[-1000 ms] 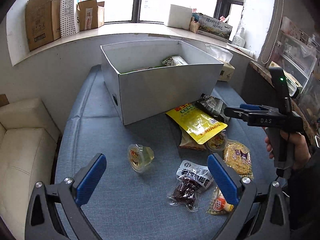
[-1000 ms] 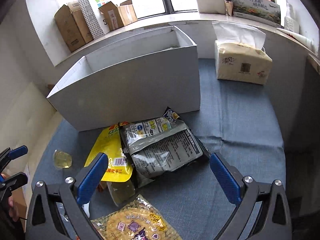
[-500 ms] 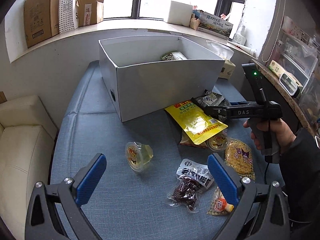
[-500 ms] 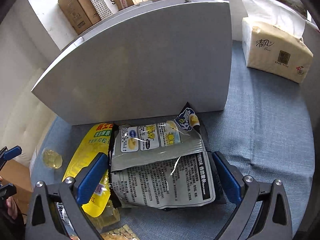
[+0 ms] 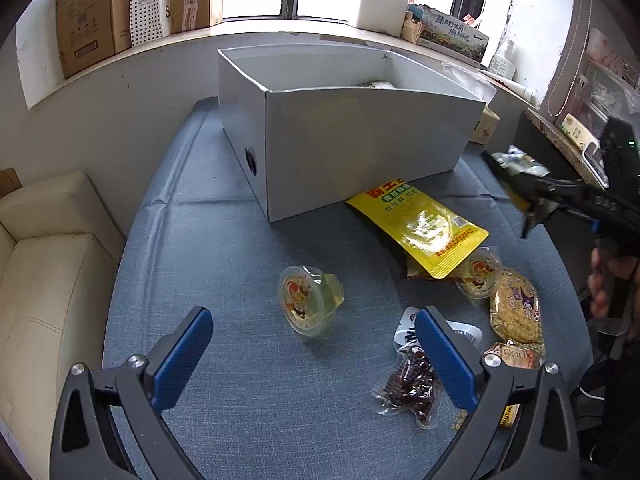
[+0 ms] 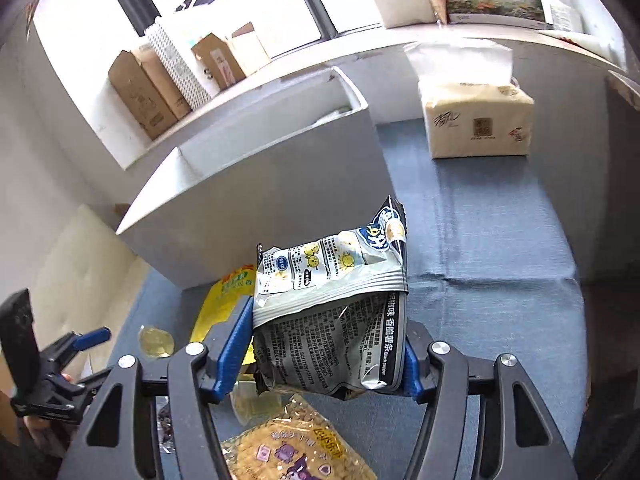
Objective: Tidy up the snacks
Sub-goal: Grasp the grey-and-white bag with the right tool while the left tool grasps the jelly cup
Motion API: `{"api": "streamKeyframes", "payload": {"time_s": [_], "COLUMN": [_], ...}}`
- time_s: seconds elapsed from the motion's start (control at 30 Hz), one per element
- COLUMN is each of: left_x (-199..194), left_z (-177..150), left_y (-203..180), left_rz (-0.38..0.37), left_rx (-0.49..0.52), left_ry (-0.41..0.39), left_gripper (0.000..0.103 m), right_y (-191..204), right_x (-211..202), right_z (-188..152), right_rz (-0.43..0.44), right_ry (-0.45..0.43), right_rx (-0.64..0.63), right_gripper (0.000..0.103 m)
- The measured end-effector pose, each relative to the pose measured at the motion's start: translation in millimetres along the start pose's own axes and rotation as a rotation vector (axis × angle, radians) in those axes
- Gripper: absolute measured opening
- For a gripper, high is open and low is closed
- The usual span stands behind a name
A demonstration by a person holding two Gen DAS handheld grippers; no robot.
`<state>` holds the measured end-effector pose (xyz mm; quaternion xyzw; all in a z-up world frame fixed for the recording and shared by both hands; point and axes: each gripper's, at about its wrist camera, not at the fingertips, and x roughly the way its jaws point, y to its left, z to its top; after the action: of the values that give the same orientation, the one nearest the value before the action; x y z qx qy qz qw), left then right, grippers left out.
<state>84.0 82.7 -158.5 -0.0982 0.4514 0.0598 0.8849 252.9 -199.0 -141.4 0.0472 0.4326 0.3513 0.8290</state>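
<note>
Right wrist view: your right gripper point(image 6: 326, 354) is clamped on the grey chip bag point(image 6: 332, 320), raised off the blue cloth point(image 6: 500, 248) in front of the white box point(image 6: 280, 188). Left wrist view: your left gripper point(image 5: 312, 356) hangs with fingers apart above the jelly cup point(image 5: 306, 298); the yellow pouch point(image 5: 420, 228) lies against the box.

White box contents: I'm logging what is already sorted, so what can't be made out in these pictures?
- White box: left wrist view shows only a sliver of one packet above the near wall; the rest is hidden.
- Right wrist view: the box interior is hidden by its wall.
- Right gripper in the left wrist view: motion-blurred.
- Brown packet: mostly under the yellow bag.
</note>
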Motion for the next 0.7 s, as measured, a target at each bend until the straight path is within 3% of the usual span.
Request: {"api": "streamKeyframes", "payload": {"time_s": [0.2, 0.37, 0.4, 0.43, 0.47, 0.5, 0.53, 0.7], "left_x": [33.8, 59.3, 60.1, 59.2, 57.5, 55.0, 53.6, 40.5], "left_z": [4.9, 7.4, 6.9, 6.3, 6.0, 6.5, 7.4, 6.6], "left_y": [-2.6, -3.0, -1.9, -0.4, 2.9, 5.1, 6.4, 21.2], "left_rz": [0.085, 0.160, 0.150, 0.129, 0.091, 0.080, 0.092, 0.010], "left_rx": [0.022, 0.070, 0.071, 0.068, 0.050, 0.036, 0.030, -0.027], "left_ry": [0.031, 0.059, 0.059, 0.054, 0.050, 0.047, 0.051, 0.055], "left_gripper": [0.103, 0.102, 0.096, 0.077, 0.071, 0.056, 0.050, 0.050], "right_y": [6.8, 9.1, 7.4, 5.9, 5.2, 4.2, 3.7, 11.5], "right_x": [-63.7, -74.2, -72.7, -67.8, -66.9, -65.1, -64.4, -57.0], "right_z": [-18.3, -31.3, -33.8, -33.9, -35.5, -37.6, -39.1, -45.5], "right_rz": [0.022, 0.075, 0.076, 0.077, 0.073, 0.071, 0.080, 0.104], "right_ry": [-0.100, -0.101, -0.097, -0.087, -0.083, -0.084, -0.082, -0.062], "right_rx": [0.046, 0.074, 0.082, 0.088, 0.092, 0.101, 0.108, 0.092], "right_gripper": [0.067, 0.068, 0.068, 0.068, 0.068, 0.068, 0.068, 0.068]}}
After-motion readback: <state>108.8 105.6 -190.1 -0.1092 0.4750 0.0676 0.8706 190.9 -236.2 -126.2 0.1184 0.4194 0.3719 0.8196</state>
